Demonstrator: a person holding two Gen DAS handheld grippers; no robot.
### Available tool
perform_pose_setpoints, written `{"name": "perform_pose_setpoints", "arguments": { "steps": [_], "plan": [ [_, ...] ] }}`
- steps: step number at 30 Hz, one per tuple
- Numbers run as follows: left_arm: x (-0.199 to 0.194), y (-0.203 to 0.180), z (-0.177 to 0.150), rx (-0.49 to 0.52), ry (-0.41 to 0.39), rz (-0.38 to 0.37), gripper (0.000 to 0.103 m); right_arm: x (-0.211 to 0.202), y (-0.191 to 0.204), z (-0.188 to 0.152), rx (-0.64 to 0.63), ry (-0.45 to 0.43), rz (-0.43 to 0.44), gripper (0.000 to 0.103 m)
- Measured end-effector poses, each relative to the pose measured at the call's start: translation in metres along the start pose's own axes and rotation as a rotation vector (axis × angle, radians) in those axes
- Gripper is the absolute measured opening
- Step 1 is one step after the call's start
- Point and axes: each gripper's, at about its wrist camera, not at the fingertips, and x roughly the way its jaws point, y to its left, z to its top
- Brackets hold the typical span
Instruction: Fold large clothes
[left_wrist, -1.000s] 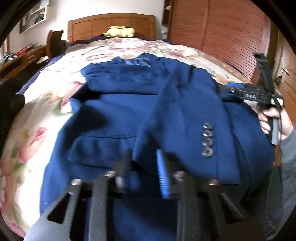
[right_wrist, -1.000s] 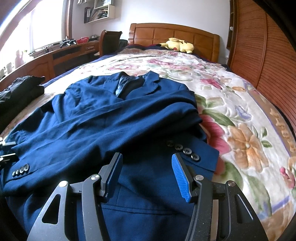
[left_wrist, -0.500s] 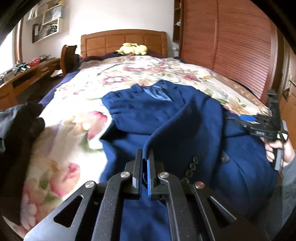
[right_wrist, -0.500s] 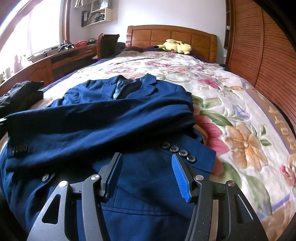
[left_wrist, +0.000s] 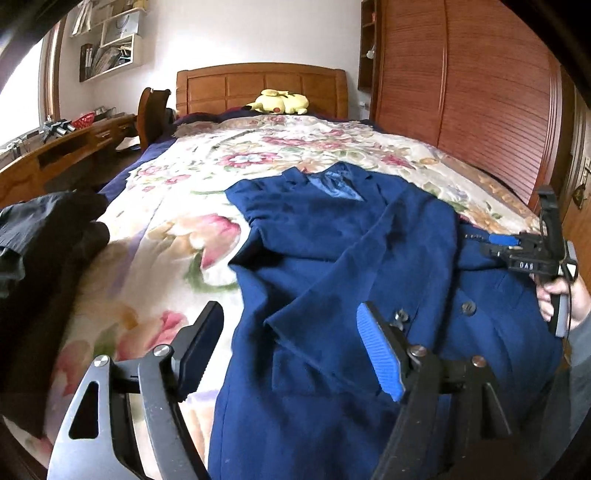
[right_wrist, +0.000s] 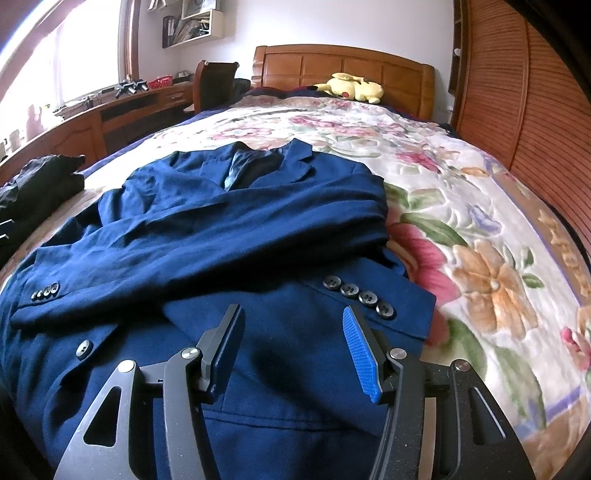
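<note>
On the flowered bedspread (right_wrist: 461, 206), filling the lower left and centre of the right wrist view, the blue jacket (right_wrist: 229, 229) lies face up with both sleeves drawn across its chest, one cuff (right_wrist: 40, 295) at the left edge of the frame, the other cuff (right_wrist: 369, 299) just above the right gripper (right_wrist: 291, 343). The sleeve-folding step looks finished or nearly so: the left gripper (left_wrist: 288, 350) has its jaws opening with no cloth pinched between them, only the jacket lying below, and the right gripper hangs parted and empty over the lower front. The next move, as I judge it, calls for both tools to take the hem at the bottom of the frame and carry it up toward the collar (right_wrist: 266, 162), gripping all layers so the crossed sleeves do not slide. The left wrist view alone shows the person's hand (left_wrist: 557, 295) at the right edge of the frame holding the other tool, and more of the dark clothing (left_wrist: 40, 251) at the left; the right wrist view alone shows both cuffs with their button rows and the bare bedspread on the right
</note>
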Motion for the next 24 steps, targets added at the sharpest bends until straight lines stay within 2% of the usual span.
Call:
{"name": "perform_pose_setpoints", "arguments": {
  "steps": [10, 19, 22, 24],
  "plan": [
    [-0.011, 0.014, -0.029, -0.020, 0.005, 0.047, 0.076, -0.001, 0.003, -0.003, -0.021, 0.006, -0.016, 0.057],
    [-0.018, 0.028, -0.046, -0.024, 0.026, 0.062, 0.076, -0.045, -0.017, -0.022, -0.088, 0.014, -0.017, 0.057],
    [-0.020, 0.033, -0.050, -0.031, 0.027, 0.062, 0.076, -0.061, -0.020, -0.032, -0.116, 0.012, 0.016, 0.057],
    [-0.020, 0.036, -0.052, -0.032, 0.030, 0.068, 0.076, -0.068, -0.019, -0.037, -0.134, 0.025, 0.001, 0.064]
  ]
}}
